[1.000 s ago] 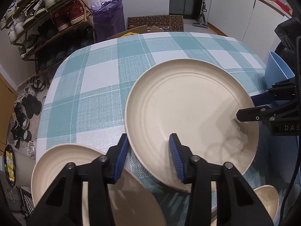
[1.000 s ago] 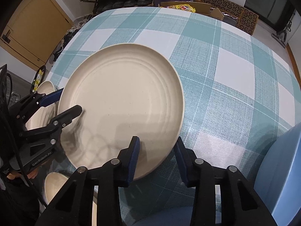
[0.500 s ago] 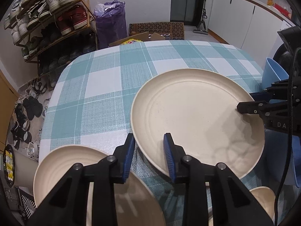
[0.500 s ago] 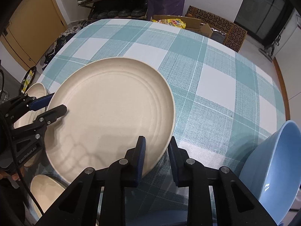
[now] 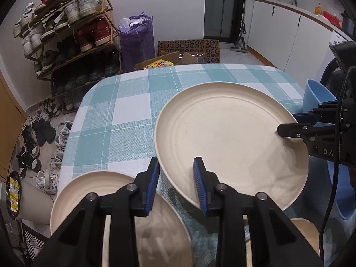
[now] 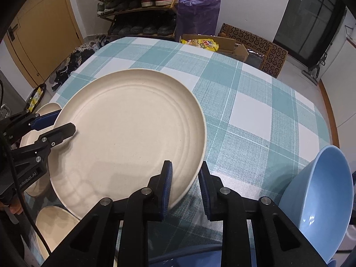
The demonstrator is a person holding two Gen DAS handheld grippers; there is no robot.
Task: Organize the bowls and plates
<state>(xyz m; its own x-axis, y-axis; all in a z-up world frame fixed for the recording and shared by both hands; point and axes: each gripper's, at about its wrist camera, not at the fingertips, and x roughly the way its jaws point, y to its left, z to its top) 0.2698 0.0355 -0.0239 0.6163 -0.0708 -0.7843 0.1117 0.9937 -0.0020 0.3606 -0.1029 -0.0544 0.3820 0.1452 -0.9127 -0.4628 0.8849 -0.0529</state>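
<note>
A large cream plate hangs tilted above the checked tablecloth, held from two sides. My left gripper is shut on its near rim in the left wrist view, and it enters the right wrist view from the left. On the opposite rim my right gripper is shut on the plate, also visible at the right of the left wrist view. A second cream plate lies on the table below the left gripper. A small cream bowl sits under the held plate.
A blue bowl stands at the table's right edge beside my right gripper. The table carries a teal and white cloth. A shoe rack, a purple bag and cartons stand on the floor beyond.
Both grippers closed onto the large plate's rim. They have risen with the plate, which now hangs higher above the cloth, and more of the room shows.
</note>
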